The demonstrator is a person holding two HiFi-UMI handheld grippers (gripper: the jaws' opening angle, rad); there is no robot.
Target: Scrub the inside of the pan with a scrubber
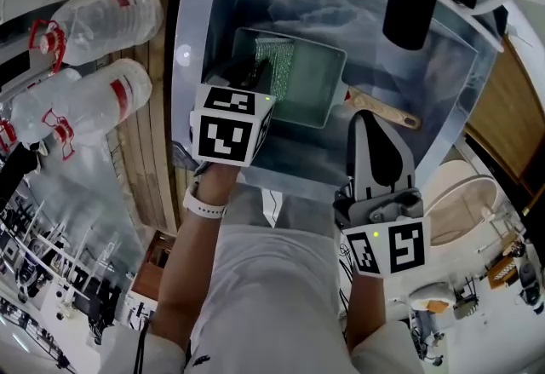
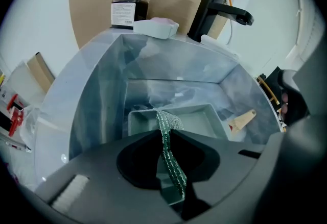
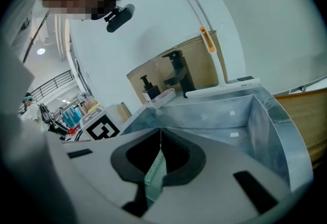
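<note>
Since pan [image 1: 317, 96] lies low in sink [image 1: 443, 91], left claw [image 2: 164, 135]: pinching scrubber [image 2: 170, 120], tipped steeply down to reach inside.
Right claw [image 3: 160, 139]: pressed together, nothing gripped, beside handle [image 1: 387, 111], clear of scrubbing.

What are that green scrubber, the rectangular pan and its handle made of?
Scrubber: looks like woven plastic mesh, dark green with glinting threads running through it. Pan: probably coated metal, a matte grey-green with thin, straight walls; the look leaves it open. Handle: seemingly bare wood, pale tan with no gloss.
</note>
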